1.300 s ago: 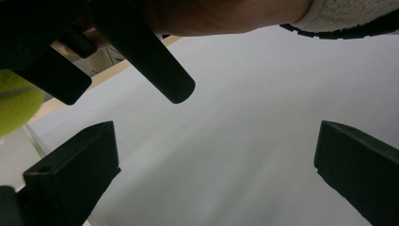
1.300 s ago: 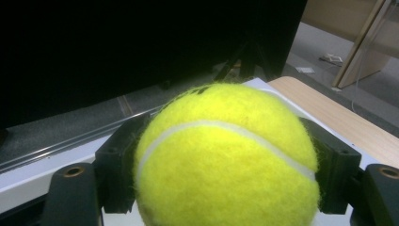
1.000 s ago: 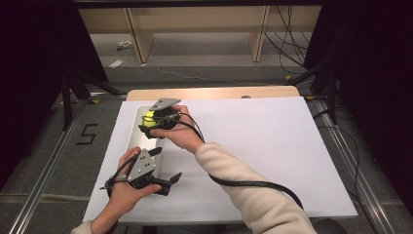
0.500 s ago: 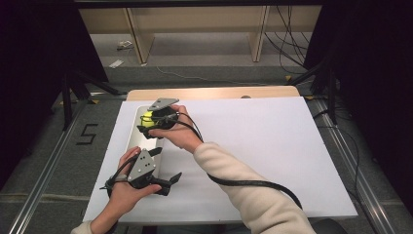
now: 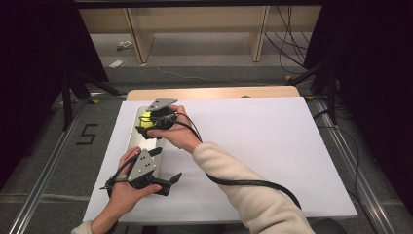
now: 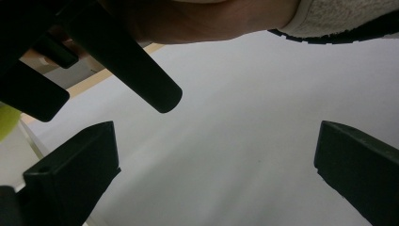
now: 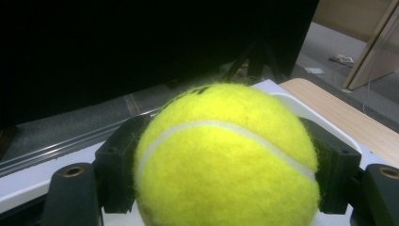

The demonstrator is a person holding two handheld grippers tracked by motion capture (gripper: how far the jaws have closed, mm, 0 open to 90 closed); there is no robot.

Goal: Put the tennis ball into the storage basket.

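A yellow tennis ball is clamped between the two black jaws of my right gripper, which is shut on it. In the high view that gripper holds the ball over the far end of a long white tray at the table's left side. My left gripper lies near the front left of the table, pointing right, its jaws wide apart with nothing between them. In the left gripper view its jaws frame bare white sheet, and the right gripper's fingers hang above at the left.
A white sheet covers most of the table, with a strip of wooden tabletop at the far edge. The right forearm and its cable cross the front middle. Wooden shelving and black stands lie beyond the table.
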